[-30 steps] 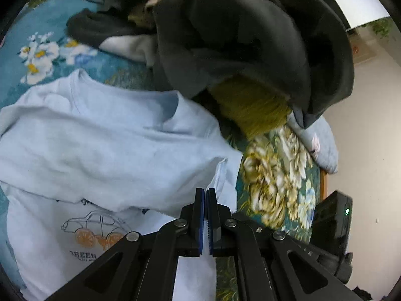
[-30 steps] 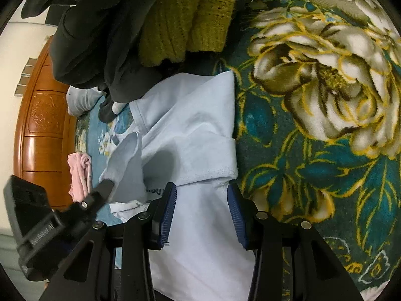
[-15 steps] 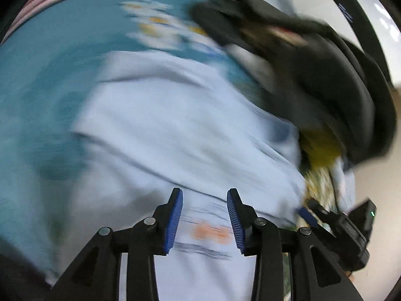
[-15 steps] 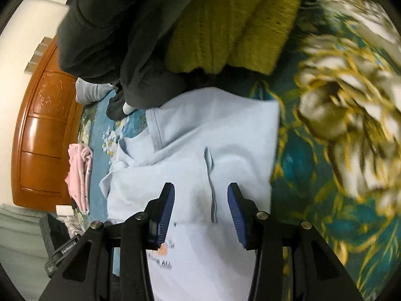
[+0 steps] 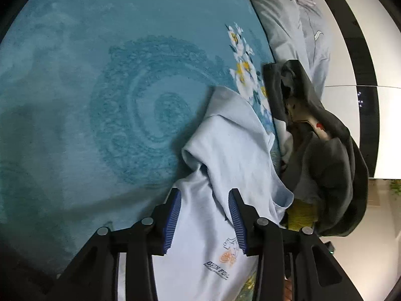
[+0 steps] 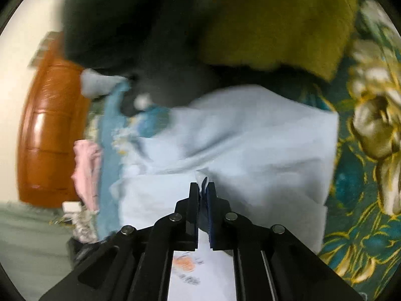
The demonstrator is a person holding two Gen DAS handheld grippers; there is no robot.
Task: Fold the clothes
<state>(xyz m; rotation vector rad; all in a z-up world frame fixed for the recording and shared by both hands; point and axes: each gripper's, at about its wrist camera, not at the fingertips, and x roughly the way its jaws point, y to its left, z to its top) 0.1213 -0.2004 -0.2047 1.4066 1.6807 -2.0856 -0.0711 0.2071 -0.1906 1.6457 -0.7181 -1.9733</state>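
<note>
A pale blue T-shirt (image 5: 233,150) is spread on a bed covered by a teal blanket (image 5: 100,100), with its printed front facing up and one sleeve already turned inward over the body. The left gripper (image 5: 204,215) is held just above the shirt with its 2 fingers spread apart and nothing between them; it seems to be placed over the crumpled sleeve fold so that this part can be taken or flattened. The right gripper (image 6: 202,195) has its fingers pressed together on a small ridge of the T-shirt cloth, near the middle of the chest; the cloth is probably pinched there so that the side can be lifted and laid over. The right view is blurred, so the depth of the grip cannot be judged well. A heap of other clothes, a dark grey garment (image 5: 325,155) and a mustard knit (image 6: 275,20), lies just beside the collar end and partly touches the shirt, so it could be dragged during folding.
</note>
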